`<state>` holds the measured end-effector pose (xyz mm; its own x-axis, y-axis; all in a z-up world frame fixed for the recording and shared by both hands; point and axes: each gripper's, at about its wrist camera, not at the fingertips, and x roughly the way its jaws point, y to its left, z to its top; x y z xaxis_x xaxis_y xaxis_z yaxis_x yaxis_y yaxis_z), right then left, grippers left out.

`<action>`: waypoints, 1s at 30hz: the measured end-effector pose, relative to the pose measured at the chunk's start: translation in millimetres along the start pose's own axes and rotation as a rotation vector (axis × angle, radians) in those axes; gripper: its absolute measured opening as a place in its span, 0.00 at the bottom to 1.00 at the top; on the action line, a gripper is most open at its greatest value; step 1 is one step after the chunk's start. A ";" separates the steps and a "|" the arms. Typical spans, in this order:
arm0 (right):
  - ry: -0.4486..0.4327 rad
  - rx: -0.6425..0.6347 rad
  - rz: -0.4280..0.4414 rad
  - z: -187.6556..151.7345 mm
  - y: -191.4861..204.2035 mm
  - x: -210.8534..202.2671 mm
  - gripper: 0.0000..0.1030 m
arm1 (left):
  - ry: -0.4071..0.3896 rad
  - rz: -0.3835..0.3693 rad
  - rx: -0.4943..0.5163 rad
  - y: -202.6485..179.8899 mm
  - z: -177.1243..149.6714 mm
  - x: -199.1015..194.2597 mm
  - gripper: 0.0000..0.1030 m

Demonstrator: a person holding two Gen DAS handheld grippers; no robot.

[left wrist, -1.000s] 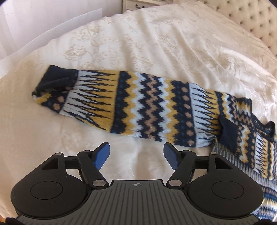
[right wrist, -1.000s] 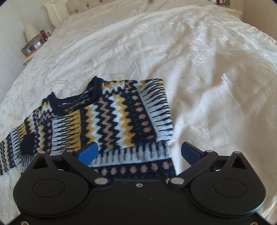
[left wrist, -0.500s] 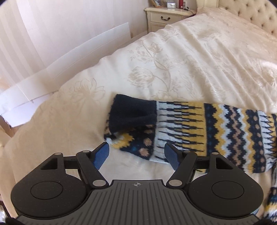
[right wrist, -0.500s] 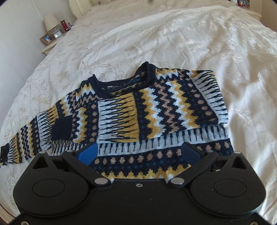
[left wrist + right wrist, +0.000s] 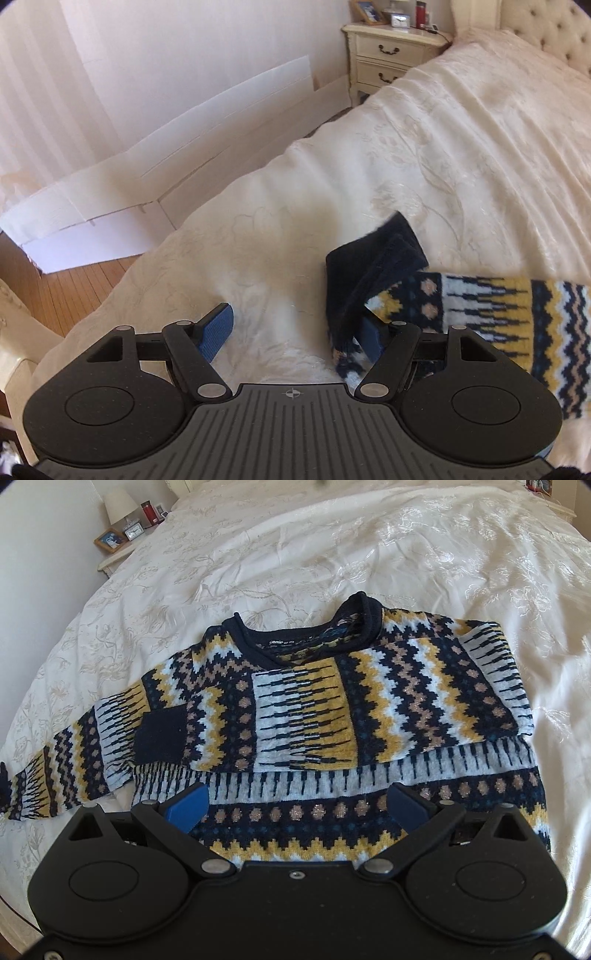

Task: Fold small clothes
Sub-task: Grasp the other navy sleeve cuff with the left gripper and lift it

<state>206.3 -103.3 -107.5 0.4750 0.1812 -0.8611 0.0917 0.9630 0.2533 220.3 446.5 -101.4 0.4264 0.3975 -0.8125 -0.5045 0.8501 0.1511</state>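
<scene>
Woolly sweater (image 5: 332, 709) has one sleeve (image 5: 480, 310) left to fold; your left hand-held gripper (image 5: 295, 334), fingers wide apart, must pinch its cuff (image 5: 373, 258).

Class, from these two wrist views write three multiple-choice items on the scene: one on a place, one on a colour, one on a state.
1. Where does the jumper lie?
A on the bed
B on the floor
C on the nightstand

2. What colour is the cuff?
A red
B navy
C white

3. How do the left tongs stand?
A shut on the cuff
B open, cuff by one pad
C out of view

Answers: 1 A, the bedspread surrounds it. 2 B, dark blue ribbing. 3 B, the pads stand wide apart.
</scene>
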 end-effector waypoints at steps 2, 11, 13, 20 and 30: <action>0.009 -0.005 0.002 0.8 4.0 3.9 0.99 | 0.005 -0.019 -0.036 5.8 1.0 1.2 0.67; 0.048 -0.048 0.022 6.2 24.8 19.8 0.99 | -0.006 -0.076 -0.059 4.7 0.4 6.8 0.67; 0.051 -0.055 0.026 8.0 27.8 22.3 0.99 | -0.010 -0.070 -0.059 3.0 1.9 6.6 0.67; 0.054 -0.062 0.044 10.7 28.3 25.3 0.99 | -0.039 -0.017 0.048 -18.9 1.2 0.0 0.42; 0.068 -0.037 0.076 -2.0 -3.0 19.6 0.99 | -0.135 -0.087 0.045 -50.2 5.4 -40.3 0.05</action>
<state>213.6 -102.3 -126.0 0.4185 0.2656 -0.8685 0.0250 0.9526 0.3033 232.5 389.7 -73.2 0.5658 0.3617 -0.7410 -0.4285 0.8968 0.1105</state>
